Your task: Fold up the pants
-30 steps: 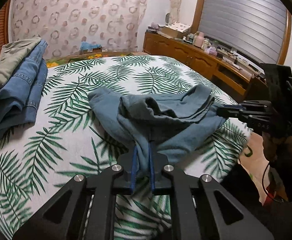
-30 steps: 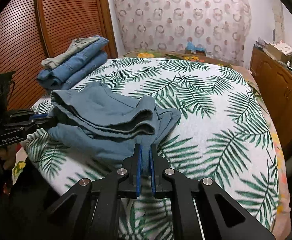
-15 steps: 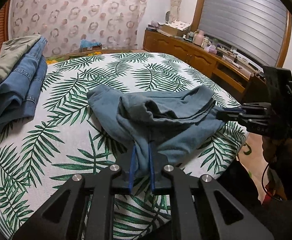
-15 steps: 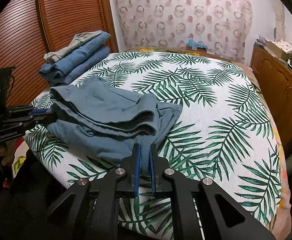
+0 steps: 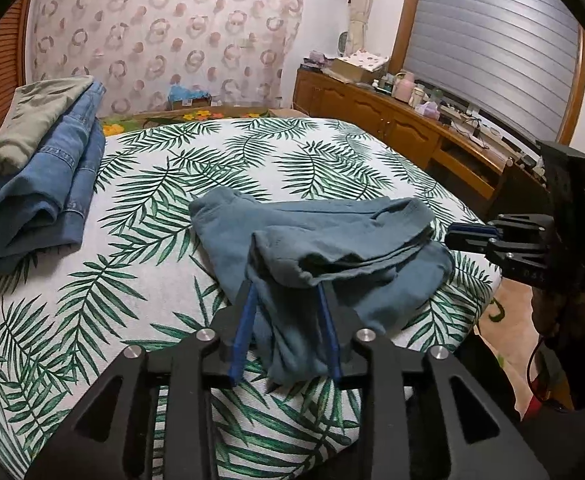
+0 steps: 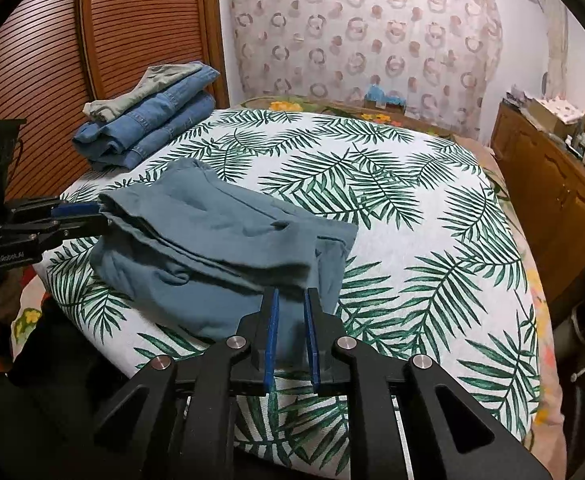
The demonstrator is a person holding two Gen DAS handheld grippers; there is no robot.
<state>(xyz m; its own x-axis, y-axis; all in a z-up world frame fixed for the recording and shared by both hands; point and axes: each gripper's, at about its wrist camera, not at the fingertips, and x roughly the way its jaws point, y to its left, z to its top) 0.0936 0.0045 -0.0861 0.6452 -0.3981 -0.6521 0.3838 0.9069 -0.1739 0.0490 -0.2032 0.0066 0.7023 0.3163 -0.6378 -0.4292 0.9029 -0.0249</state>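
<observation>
Pants [image 5: 320, 248] lie folded at the bed's [image 5: 172, 184] six-o'clock edge; your left gripper [image 5: 288, 332] and right gripper [image 6: 290, 328] are opening, cloth loose between their fingers. Release step: next, draw both back cleanly, then flatten the bundle.

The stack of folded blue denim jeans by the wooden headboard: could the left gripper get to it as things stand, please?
Probably yes. The stack of folded blue denim jeans lies uncovered, with only bare leaf-print bedspread before it. The left gripper, its jaws opening, still has the grey-blue cotton pants between them and must clear those first.
</observation>
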